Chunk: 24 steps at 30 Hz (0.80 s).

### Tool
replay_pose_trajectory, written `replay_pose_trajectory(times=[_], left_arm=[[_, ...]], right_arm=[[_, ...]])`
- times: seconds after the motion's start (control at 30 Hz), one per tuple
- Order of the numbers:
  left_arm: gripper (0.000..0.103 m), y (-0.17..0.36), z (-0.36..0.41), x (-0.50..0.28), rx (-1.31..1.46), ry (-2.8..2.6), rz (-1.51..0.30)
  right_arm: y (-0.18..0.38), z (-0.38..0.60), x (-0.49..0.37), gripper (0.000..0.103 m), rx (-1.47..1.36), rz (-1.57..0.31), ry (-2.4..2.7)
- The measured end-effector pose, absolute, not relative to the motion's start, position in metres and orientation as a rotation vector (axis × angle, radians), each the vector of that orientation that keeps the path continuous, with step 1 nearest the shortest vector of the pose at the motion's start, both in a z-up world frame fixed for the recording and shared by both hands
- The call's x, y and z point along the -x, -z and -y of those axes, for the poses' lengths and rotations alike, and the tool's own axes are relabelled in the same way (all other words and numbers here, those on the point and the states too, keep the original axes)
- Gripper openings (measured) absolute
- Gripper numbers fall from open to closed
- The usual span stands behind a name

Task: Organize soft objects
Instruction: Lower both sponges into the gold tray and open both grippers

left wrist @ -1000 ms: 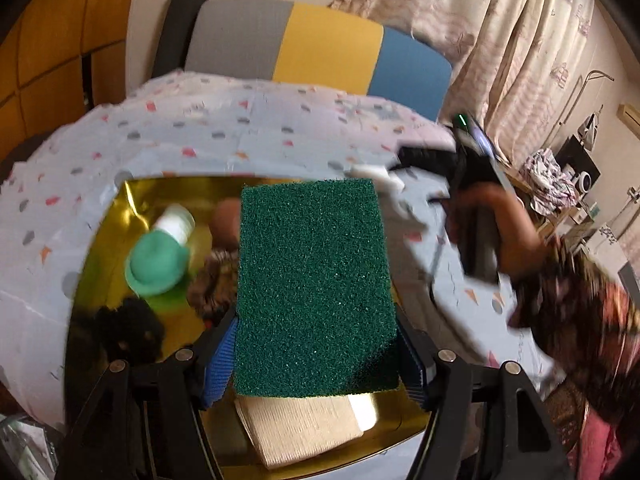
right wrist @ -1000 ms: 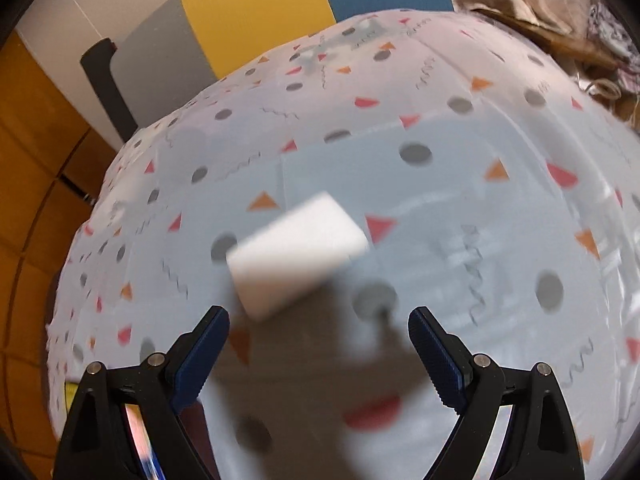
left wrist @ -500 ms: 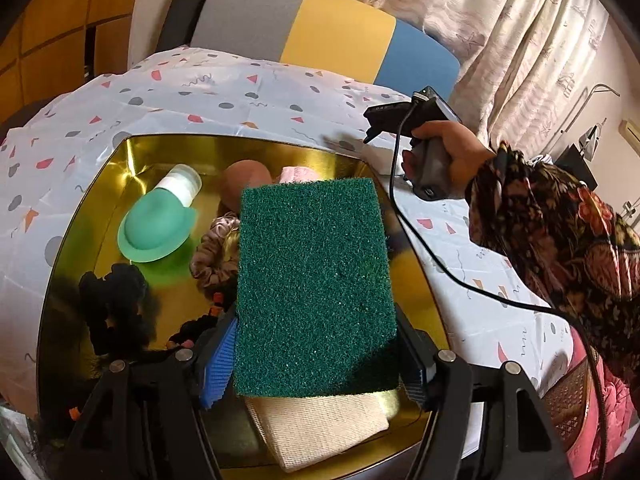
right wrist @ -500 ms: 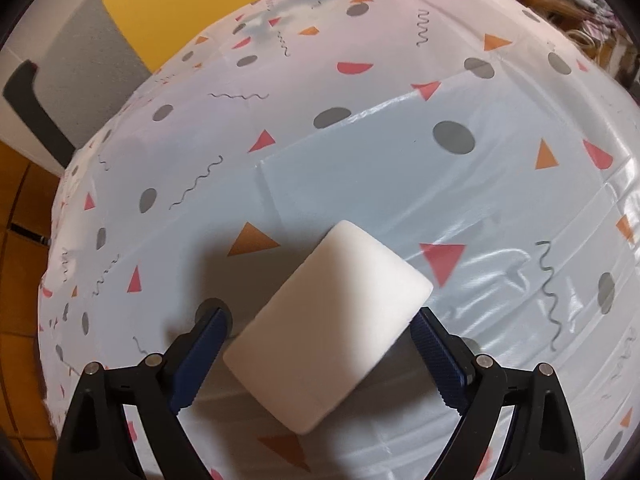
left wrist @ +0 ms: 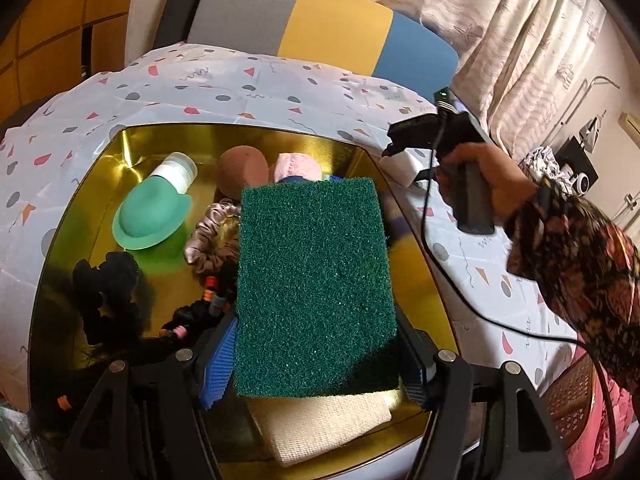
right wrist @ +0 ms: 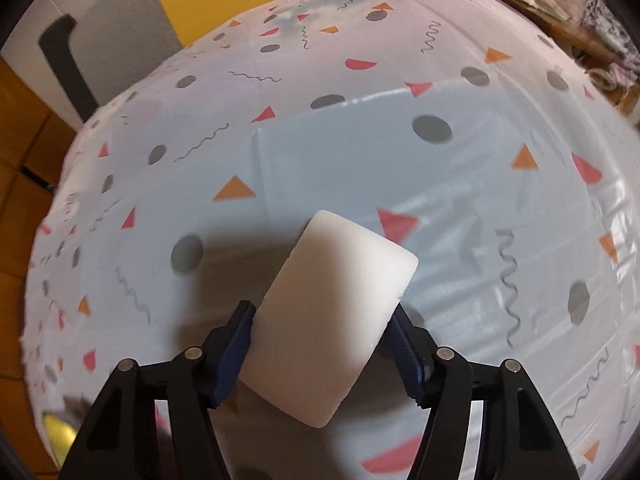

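The left hand-held gripper (left wrist: 316, 344) grips a dark green scouring pad (left wrist: 314, 288) by its long edges, blue pads pressed to both sides, and holds it over the gold tray (left wrist: 76, 216) on the desk (right wrist: 460, 184). The pad hides the middle of the tray. Around it lie a green hat-shaped thing (left wrist: 150, 216) with a white cap (left wrist: 176, 170) at its far side, a brown round sponge (left wrist: 242, 168), a pink soft thing (left wrist: 296, 166), a satin scrunchie (left wrist: 208, 236), a black fluffy heap (left wrist: 112, 288) and dark hair ties (left wrist: 200, 312). A beige cloth (left wrist: 324, 424) lies under the pad's near end.

The right hand-held gripper (right wrist: 320, 344) is closing on a white sponge block (right wrist: 332, 312); both blue pads touch its sides. The block lies on the desk just right of the tray's far corner, well apart from the other things. In the left view a hand (left wrist: 484, 184) in a flowered sleeve (left wrist: 580, 264) holds that gripper, and a black cable (left wrist: 460, 292) trails across the desk's patterned white cover.

Behind the desk stands a grey, yellow and blue chair back (left wrist: 320, 20), with curtains (left wrist: 500, 28) to the right. No writing can be read anywhere
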State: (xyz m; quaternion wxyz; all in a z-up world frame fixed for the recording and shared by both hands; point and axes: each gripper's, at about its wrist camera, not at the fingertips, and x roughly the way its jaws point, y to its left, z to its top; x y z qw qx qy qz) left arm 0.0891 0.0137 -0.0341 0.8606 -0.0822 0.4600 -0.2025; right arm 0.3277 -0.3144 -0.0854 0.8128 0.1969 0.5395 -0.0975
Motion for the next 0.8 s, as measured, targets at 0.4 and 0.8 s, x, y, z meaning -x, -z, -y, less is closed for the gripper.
replay_pose_trajectory(times=[0.4,0.8], left_arm=[[0.070,0.035,0.000,-0.076,0.102,0.419,-0.973],[0.070,0.043,-0.018,-0.083,0.008,0.309,-0.989]], right_arm=[[0.063,0.323,-0.216,0.066,-0.430,-1.057,0.032],[0.003,0.257,-0.115,0.066,-0.314,-0.878,-0.222]])
